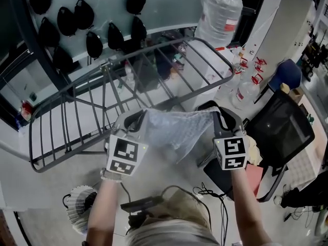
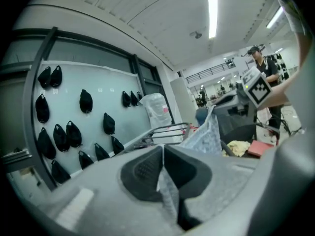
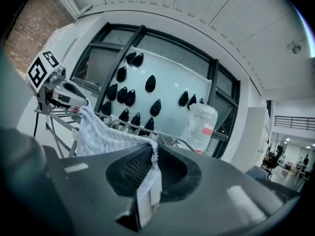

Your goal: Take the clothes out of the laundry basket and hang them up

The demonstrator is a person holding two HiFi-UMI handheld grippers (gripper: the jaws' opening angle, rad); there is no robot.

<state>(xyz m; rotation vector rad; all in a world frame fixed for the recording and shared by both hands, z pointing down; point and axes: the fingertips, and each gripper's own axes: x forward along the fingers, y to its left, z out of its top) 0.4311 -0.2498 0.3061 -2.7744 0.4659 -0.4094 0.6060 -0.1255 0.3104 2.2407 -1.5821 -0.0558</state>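
Between the pads of the left gripper (image 2: 163, 168) a thin fold of the pale patterned garment (image 1: 177, 132) is pinched, the jaws pressed together on it. The right gripper (image 3: 152, 167) is likewise clamped on the gathered elastic edge, with a label hanging just below its pads. Both bites are small and sit at the very edge of the cloth.

The garment is stretched in the air between the two grippers, its middle sagging. It is in front of the person and near the closest rail of the grey drying rack (image 1: 77, 94), touching none of its bars as far as the head view shows.

The likely trouble from here is a lost hold. The left bite looks thin, so pulling the grippers further apart, or the drooping middle snagging on the near rail, could drag the cloth out of one side and leave it dangling from the other. If the garment goes over a bar unevenly, most of its weight may fall to one side. It would then probably slide off once released.
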